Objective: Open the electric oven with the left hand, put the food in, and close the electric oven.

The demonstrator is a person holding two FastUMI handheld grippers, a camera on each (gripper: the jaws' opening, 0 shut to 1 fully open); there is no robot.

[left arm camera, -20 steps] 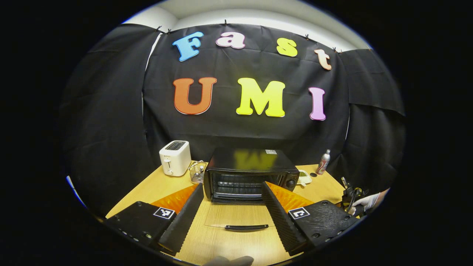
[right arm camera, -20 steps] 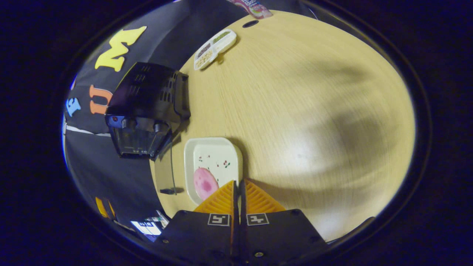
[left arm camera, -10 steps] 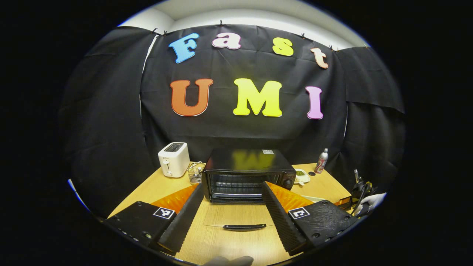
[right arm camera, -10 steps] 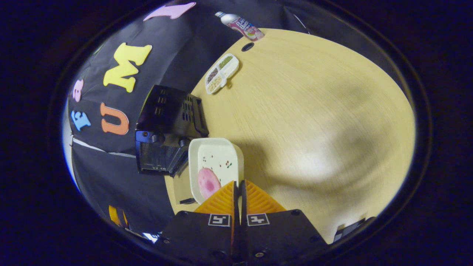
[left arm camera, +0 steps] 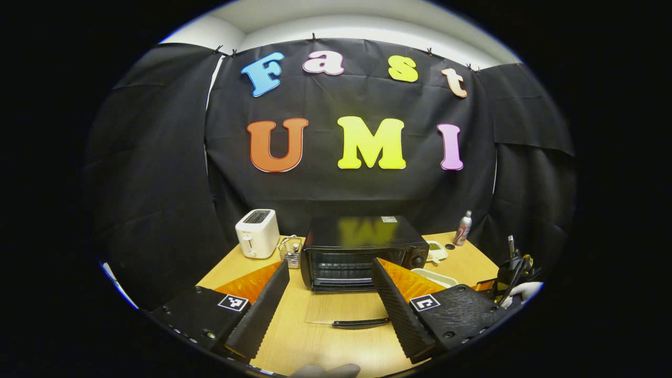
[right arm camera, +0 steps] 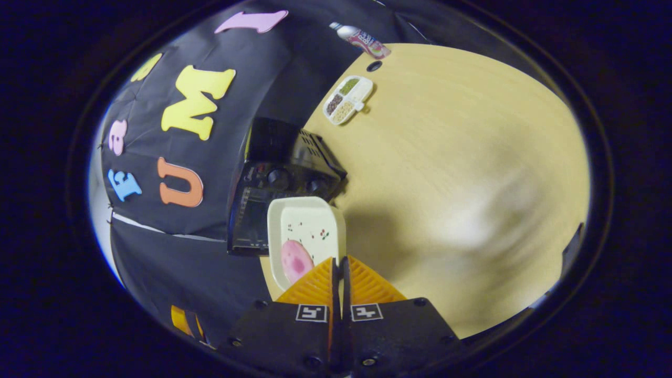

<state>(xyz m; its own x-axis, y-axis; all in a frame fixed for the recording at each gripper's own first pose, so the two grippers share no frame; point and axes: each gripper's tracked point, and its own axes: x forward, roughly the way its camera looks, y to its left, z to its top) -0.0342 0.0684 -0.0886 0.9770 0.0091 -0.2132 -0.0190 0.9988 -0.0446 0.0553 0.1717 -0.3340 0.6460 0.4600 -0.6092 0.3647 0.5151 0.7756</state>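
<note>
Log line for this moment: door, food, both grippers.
oven door: open, flat | plate with pink food: held, near oven | right gripper: shut on plate | left gripper: open, empty

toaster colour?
White; the toaster shows best in the left gripper view, left of the oven.

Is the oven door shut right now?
No: in the left gripper view the oven stands with its door folded down flat onto the table, cavity exposed.
</note>
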